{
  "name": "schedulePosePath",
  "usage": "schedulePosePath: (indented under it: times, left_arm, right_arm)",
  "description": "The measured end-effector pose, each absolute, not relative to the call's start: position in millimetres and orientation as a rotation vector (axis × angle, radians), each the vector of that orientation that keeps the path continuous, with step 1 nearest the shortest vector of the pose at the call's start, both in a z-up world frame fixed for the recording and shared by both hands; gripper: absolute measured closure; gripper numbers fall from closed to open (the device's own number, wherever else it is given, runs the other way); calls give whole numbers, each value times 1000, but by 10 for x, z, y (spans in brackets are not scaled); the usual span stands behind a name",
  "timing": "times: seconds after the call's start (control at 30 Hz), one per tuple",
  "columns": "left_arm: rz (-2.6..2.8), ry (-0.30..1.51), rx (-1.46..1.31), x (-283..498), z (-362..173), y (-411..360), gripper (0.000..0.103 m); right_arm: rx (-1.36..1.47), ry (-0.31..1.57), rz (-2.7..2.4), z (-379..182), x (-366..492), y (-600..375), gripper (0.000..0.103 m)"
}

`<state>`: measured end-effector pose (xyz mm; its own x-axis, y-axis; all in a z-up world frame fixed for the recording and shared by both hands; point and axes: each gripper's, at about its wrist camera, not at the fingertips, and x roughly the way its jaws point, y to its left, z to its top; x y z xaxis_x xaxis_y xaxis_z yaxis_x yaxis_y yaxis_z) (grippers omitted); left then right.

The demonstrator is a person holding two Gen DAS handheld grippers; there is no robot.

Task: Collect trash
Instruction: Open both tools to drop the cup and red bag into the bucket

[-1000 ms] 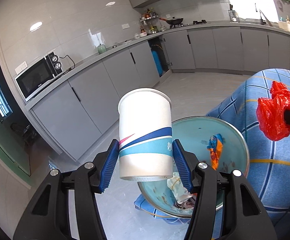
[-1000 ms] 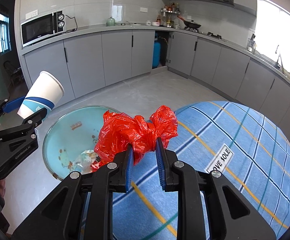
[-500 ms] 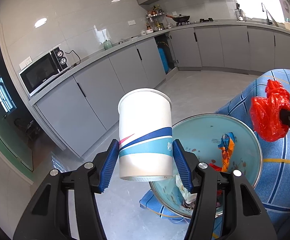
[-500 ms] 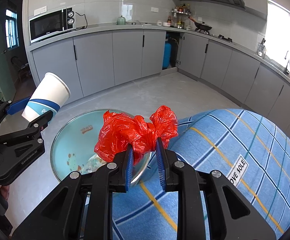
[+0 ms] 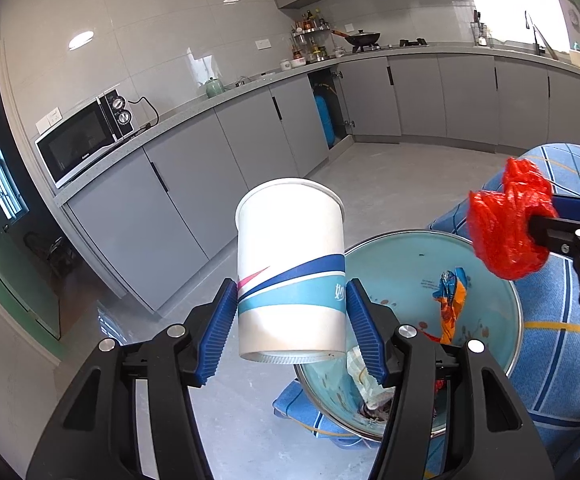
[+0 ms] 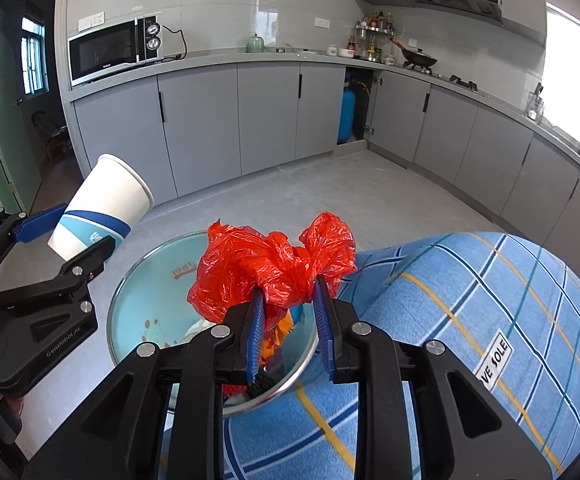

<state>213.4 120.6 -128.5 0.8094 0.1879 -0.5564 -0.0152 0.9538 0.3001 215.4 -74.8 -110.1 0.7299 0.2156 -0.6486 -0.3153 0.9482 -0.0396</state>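
A white paper cup (image 5: 290, 264) with blue stripes stands upright between the blue pads of my left gripper (image 5: 292, 320), which is shut on its lower half. In the right wrist view the cup (image 6: 102, 216) and left gripper (image 6: 72, 240) hang left of a teal basin (image 6: 138, 304). My right gripper (image 6: 288, 308) is shut on a crumpled red plastic bag (image 6: 266, 268), held above the basin's right side. From the left wrist view, the red bag (image 5: 506, 224) hovers over the basin rim (image 5: 514, 304). An orange wrapper (image 5: 450, 304) and crumpled paper lie inside the basin.
The basin sits at the edge of a blue plaid cloth (image 6: 470, 320) bearing a white label (image 6: 494, 360). Beyond is bare grey floor (image 6: 330, 188), ringed by grey cabinets (image 6: 198, 132) with a microwave (image 6: 110, 52) on the counter.
My right gripper has carried the red bag to the left, from the basin's right edge to over its inside. The left gripper keeps its hold on the cup.
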Motion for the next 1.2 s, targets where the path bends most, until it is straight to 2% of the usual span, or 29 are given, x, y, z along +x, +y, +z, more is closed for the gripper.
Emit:
schedulePosePath:
  times: [0.13,0.2,0.27,0.33,0.43,0.5,0.63,0.7,0.73,1.03,1.1,1.17,1.2]
  left_arm:
    - [104,621,287,2134,-1282,1210,45]
    - [107,617,288,2132,-1276,1210,45]
    - [109,612,287,2124,-1261,1205,41]
    - [117,603,286,2110,-1245,1206,30]
    - [119,604,286,2112,-1231,1205,28]
    - [128,604,286,2107,-1224,1222,20]
    - [146,589,281,2055,-1157,1237,17]
    - [162,577,282,2012,-1126,1246,7]
    - [171,572,280,1984,-1112,1255,6]
    - [221,541,263,1837,-957,1393,6]
    - [223,536,258,1832,-932,1417,6]
    - [221,536,255,1828,-928,1421,6]
    - [221,534,257,1824,-927,1419,6]
  right_arm:
    - [-131,686,297,-1117,2183,-769,72]
    - [-120,686,299,-1116,2202,-778,59]
    - [-112,685,294,-1124,2203,-799,55]
    - [-99,684,298,-1120,2201,-823,48]
    - [-82,676,294,-1099,2165,-874,40]
    - [-60,668,291,-1068,2136,-927,31]
    - [-46,654,279,-1017,2076,-982,26]
    - [-32,658,285,-996,2059,-1001,13]
    - [-36,668,290,-1002,2067,-989,9]
    - [-113,702,261,-1010,2044,-836,9]
    - [-71,654,267,-955,2021,-871,8]
    - [-153,746,269,-1082,2129,-777,9]
    - [-133,729,272,-1064,2109,-823,9]
